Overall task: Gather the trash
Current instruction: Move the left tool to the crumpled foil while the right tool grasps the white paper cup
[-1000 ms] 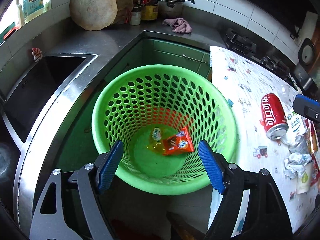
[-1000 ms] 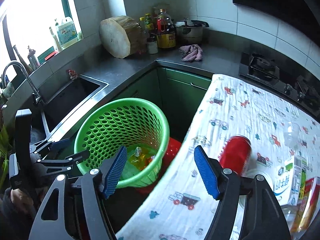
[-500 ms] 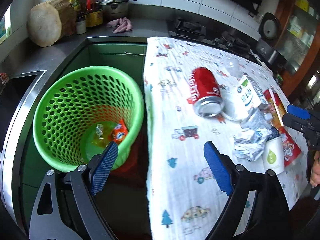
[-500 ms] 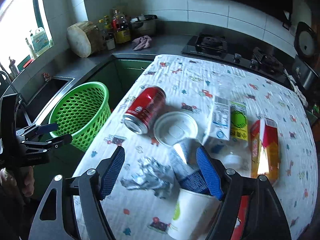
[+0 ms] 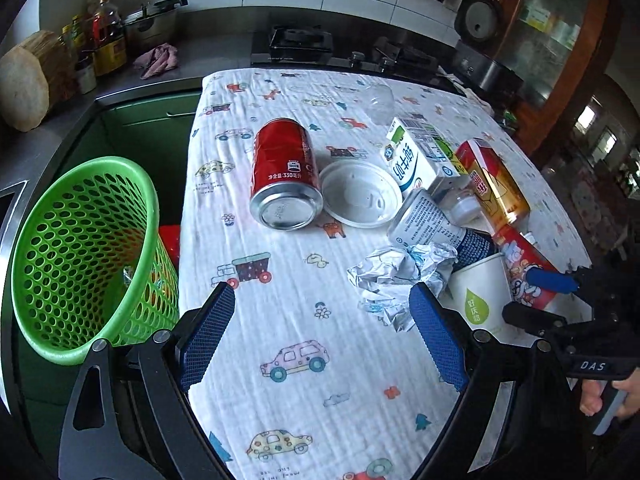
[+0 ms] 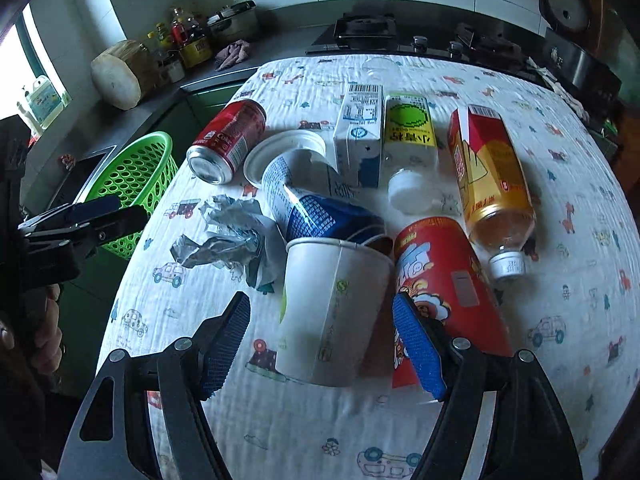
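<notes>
The right tongs stand wide apart, empty, with the white paper cup lying on its side between the blue pads, untouched. The left tongs are likewise spread wide and empty above bare cloth, the crumpled foil wrapper just beside the right pad. The worktop wears a white cloth printed with little cars. Trash clusters on it: a red cola can on its side, a white lid, a milk carton, a tea bottle and a red snack tube. The green perforated basket stands on the floor off the worktop's left edge. Beyond, a steel counter carries a wooden chopping block, bottles and a pot against white tiles.
</notes>
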`<state>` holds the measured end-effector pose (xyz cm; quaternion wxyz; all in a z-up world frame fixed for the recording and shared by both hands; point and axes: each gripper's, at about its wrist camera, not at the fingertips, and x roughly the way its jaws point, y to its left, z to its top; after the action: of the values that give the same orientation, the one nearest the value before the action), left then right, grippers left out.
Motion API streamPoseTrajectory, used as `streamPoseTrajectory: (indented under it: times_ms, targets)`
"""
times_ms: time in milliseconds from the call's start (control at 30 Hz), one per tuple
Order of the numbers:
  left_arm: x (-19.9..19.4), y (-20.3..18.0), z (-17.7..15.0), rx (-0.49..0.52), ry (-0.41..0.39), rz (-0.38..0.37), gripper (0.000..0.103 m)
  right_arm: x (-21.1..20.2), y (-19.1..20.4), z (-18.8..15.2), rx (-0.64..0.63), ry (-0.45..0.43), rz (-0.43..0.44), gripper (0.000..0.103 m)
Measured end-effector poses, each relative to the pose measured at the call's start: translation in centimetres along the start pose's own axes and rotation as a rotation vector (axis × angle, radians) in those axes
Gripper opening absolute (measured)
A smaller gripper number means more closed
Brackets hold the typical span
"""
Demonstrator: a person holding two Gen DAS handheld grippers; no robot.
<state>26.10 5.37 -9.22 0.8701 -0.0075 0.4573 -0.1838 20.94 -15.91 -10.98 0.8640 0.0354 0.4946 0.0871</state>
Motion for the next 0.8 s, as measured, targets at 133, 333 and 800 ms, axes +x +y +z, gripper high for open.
streamPoseTrajectory:
  times_ms: [133,333,800]
  targets:
    - [-0.2,-0.1,0.0,0.008,0.004,0.0,0.088,0.9,0.4,0.0,-0.009,0.0,-0.046,0.072]
    - [-0.7,0.4,-0.3,0.013,0.001,0.01,0.088,1.5,1.7,-0.1,-0.059,0.004,-0.1,0.072]
    - [0.0,0.4,-0.7,0.027,0.019,-0.026,0.088,3.8,1.7,0.1,-0.099,0.032,-0.199,0.062]
